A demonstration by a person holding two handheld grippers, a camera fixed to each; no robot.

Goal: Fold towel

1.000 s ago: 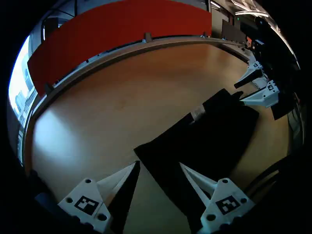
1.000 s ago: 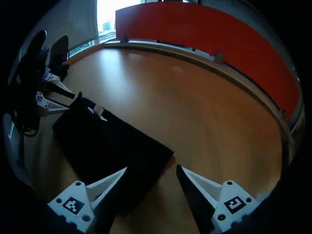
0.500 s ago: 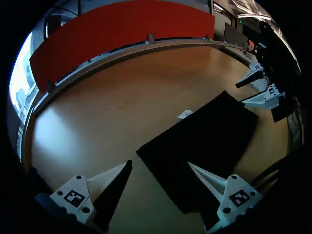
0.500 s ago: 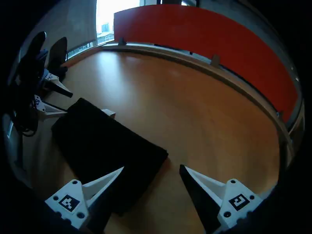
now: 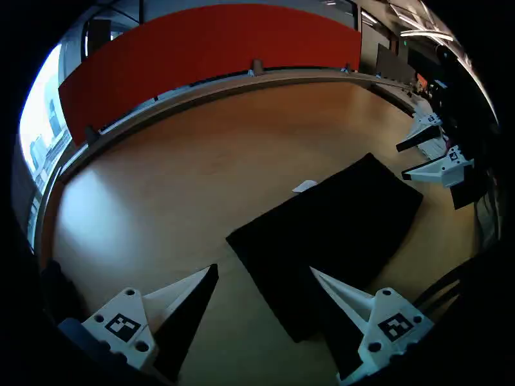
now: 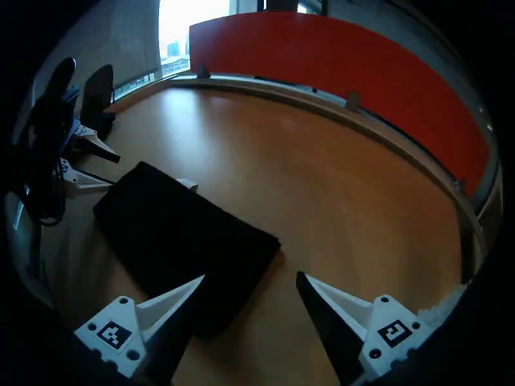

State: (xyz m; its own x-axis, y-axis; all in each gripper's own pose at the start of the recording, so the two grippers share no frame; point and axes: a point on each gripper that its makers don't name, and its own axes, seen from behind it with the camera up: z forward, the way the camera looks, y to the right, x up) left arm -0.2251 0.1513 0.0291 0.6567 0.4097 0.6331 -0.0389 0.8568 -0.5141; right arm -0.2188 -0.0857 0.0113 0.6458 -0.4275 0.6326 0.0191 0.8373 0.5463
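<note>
Towel (image 5: 328, 231), one, flat on table (image 5: 193, 167); left tongs (image 5: 264, 268), right tongs (image 6: 250, 275) agape.

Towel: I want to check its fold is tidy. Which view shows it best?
The left gripper view: the towel lies near the middle, its edges and white tag plain, only part of its near edge behind a finger. The right gripper view shows it off to the side, its near end behind a finger.

Big brown wooden table (image 5: 193, 174), long red board (image 5: 206, 45) along its far edge, bright window (image 6: 177, 26) behind, lights (image 5: 425, 32) up high
</note>
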